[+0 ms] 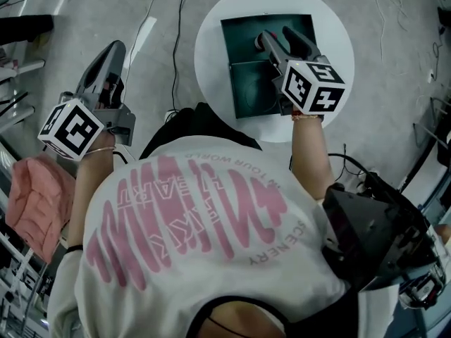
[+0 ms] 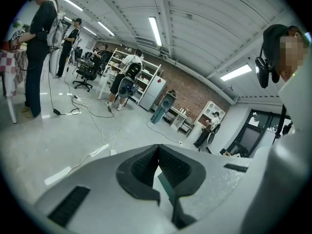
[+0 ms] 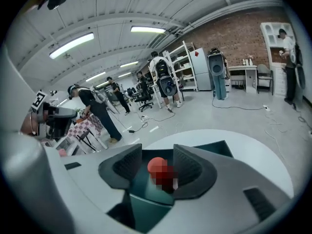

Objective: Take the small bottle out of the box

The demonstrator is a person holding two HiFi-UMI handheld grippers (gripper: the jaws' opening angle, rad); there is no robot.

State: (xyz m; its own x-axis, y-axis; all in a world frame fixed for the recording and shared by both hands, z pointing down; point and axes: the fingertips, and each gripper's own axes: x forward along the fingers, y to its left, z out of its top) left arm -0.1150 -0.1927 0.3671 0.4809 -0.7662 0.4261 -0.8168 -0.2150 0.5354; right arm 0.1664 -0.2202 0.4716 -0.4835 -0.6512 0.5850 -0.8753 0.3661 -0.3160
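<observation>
Closest to the lens is the person's white shirt [image 1: 211, 210] with its pink print. Beyond it, the right gripper [image 1: 276, 35] dips into the dark green box [image 1: 239, 37], which sits on the round white table [image 1: 211, 62]. Its jaws stand apart, and the small bottle [image 3: 157, 166], red-capped, stands inside the box between them, with a clear gap on one side. Off to the side, the left gripper [image 1: 113, 48] hangs well away from the table above the grey floor [image 1: 162, 69], its jaws closed together on nothing.
</observation>
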